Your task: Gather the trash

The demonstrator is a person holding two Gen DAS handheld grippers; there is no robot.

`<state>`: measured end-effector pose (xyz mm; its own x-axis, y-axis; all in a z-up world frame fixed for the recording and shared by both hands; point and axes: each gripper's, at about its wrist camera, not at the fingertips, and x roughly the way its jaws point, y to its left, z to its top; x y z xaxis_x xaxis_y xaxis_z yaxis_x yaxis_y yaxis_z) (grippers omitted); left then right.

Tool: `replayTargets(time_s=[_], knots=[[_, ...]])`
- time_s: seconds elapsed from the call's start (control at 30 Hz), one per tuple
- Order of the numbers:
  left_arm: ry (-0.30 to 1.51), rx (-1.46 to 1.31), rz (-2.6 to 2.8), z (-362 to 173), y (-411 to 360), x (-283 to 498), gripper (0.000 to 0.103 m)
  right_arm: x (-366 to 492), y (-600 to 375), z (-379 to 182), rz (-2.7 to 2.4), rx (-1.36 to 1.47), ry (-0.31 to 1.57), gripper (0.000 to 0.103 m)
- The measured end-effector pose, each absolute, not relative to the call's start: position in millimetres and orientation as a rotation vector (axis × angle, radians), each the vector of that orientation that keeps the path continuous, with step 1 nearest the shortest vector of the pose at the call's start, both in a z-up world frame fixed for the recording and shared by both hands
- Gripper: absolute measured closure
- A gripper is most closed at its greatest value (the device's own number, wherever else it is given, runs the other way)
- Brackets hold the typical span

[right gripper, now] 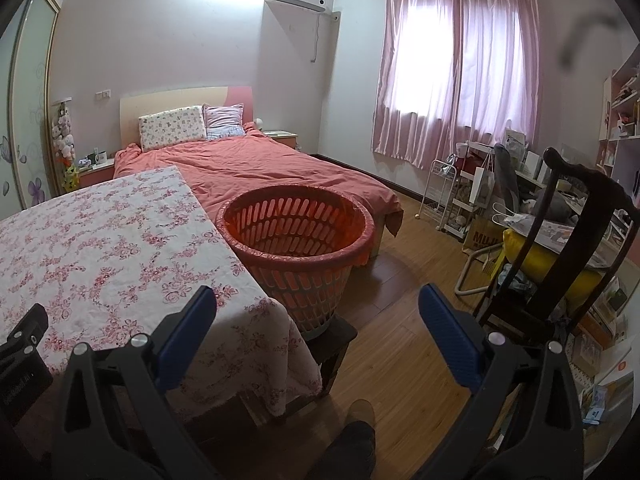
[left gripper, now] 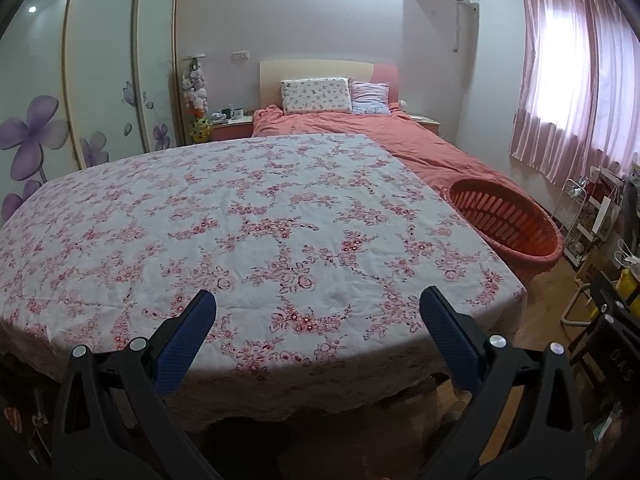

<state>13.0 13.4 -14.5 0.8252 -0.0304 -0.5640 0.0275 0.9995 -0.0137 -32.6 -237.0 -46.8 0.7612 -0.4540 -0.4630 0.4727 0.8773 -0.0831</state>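
Observation:
A table with a white, pink-flowered cloth (left gripper: 240, 216) fills the left wrist view; I see no trash on it. It also shows at the left of the right wrist view (right gripper: 100, 248). A red slatted plastic basket (right gripper: 296, 240) stands on a dark stool (right gripper: 336, 336) by the table's right side; its inside looks empty. The basket shows at the right of the left wrist view (left gripper: 508, 224). My left gripper (left gripper: 318, 300) is open and empty above the table's near edge. My right gripper (right gripper: 318, 300) is open and empty, in front of the basket.
A bed with a red cover (right gripper: 280, 164) lies behind the table. A dark wooden chair (right gripper: 560, 240) with a yellow cushion and clutter stands at the right. A white wire rack (right gripper: 440, 192) stands under the pink curtains (right gripper: 460, 72). A wardrobe (left gripper: 80, 80) is at the left. The floor is wood (right gripper: 400, 320).

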Motion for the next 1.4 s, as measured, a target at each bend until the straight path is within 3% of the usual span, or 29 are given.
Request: replayTargets(time_s=[1.4], knots=[[0.599, -0.009, -0.047, -13.3, 7.1, 10.2, 0.003, -34.7, -237.3, -49.8, -0.502, 0.045, 0.497, 0.004]])
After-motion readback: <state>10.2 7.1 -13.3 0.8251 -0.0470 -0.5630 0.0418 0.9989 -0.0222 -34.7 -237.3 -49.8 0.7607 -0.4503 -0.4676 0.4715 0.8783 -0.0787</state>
